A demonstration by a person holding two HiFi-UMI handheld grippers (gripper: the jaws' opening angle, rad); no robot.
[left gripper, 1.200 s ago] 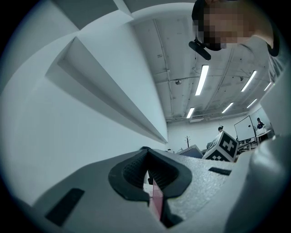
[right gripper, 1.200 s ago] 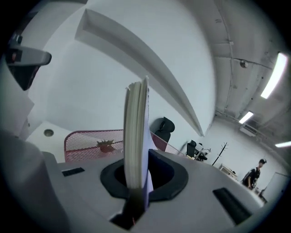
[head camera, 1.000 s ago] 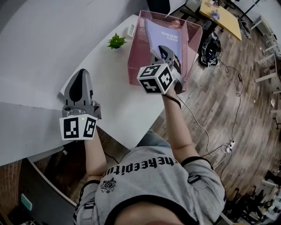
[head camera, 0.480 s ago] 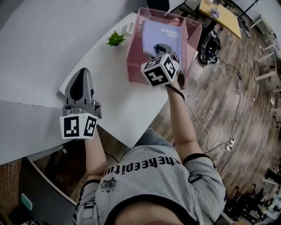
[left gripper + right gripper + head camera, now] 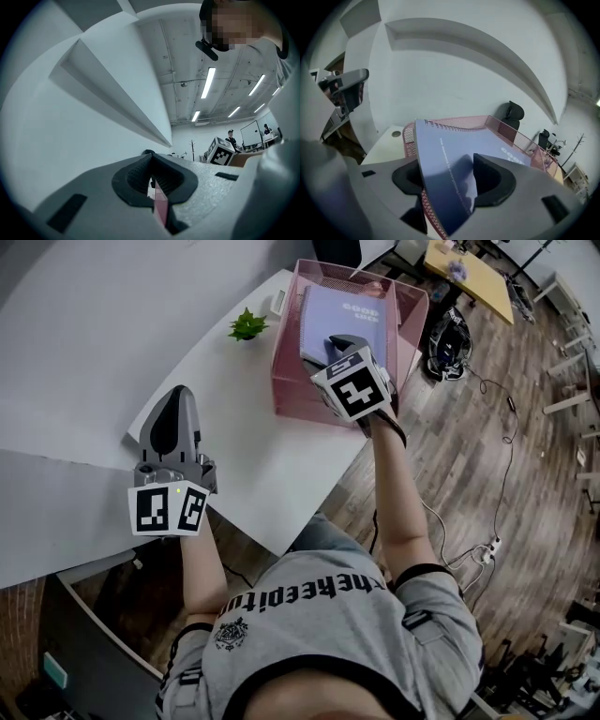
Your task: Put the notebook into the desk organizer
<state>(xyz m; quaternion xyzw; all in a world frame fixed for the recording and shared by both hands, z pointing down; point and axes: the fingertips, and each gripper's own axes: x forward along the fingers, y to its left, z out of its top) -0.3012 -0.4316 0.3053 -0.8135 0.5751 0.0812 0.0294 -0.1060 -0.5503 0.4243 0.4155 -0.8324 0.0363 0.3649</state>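
The spiral notebook (image 5: 349,313) is laid in the pink mesh desk organizer (image 5: 292,381), its near corner between the jaws of the right gripper (image 5: 339,342), just opened off it, while the left gripper (image 5: 174,394) is clenched on nothing.

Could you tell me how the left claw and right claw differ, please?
The left claw is shut and empty; the right claw has just been opening, with the notebook between its jaws. The left sits over the white desk; the right tilts down over the pink organizer. Both bear marker cubes.
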